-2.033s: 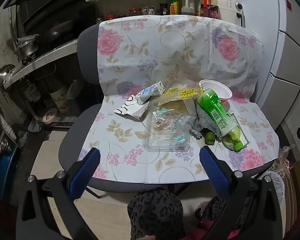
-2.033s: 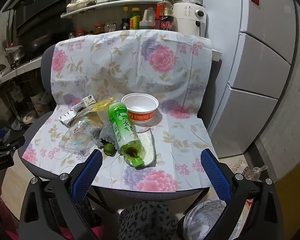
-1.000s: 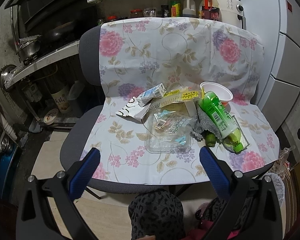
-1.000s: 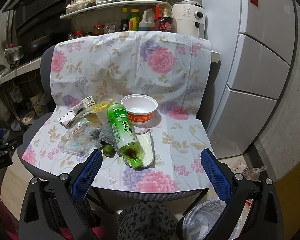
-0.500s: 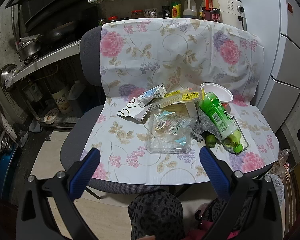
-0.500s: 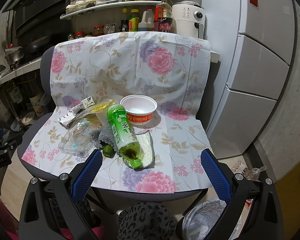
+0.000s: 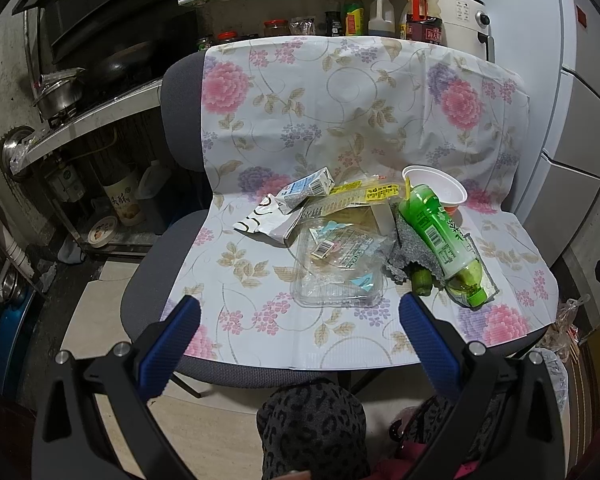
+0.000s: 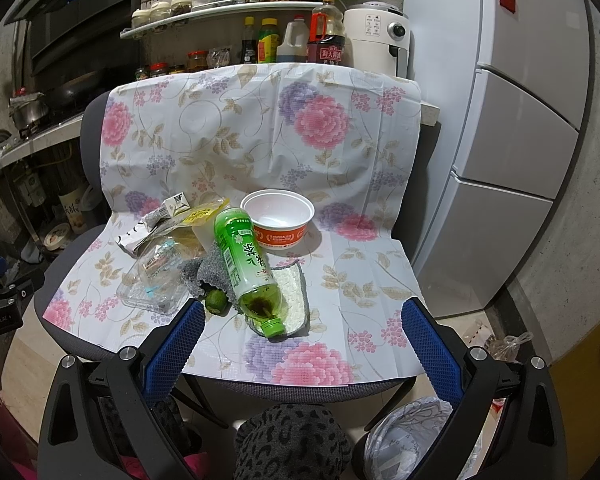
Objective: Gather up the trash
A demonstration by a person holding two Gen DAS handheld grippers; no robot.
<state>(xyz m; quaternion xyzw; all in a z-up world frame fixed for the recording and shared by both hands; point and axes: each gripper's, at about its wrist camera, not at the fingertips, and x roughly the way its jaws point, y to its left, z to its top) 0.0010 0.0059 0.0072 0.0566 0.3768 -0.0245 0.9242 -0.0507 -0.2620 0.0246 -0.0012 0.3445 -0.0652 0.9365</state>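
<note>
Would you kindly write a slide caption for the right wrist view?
Open right gripper facing a green bottle, paper bowl and clear tray on a floral-covered chair.

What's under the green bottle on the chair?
The green bottle lies across a grey cloth and a white pad, with a lime beside. Anything beneath them is hidden.

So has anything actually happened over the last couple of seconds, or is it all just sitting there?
Almost nothing. Both views have crept very slightly, so the hand-held tools drifted a touch, but nothing was picked up or let go. The left gripper and right gripper hang with jaws wide open short of the chair. The green bottle, clear plastic tray and paper bowl lie where they were.
</note>
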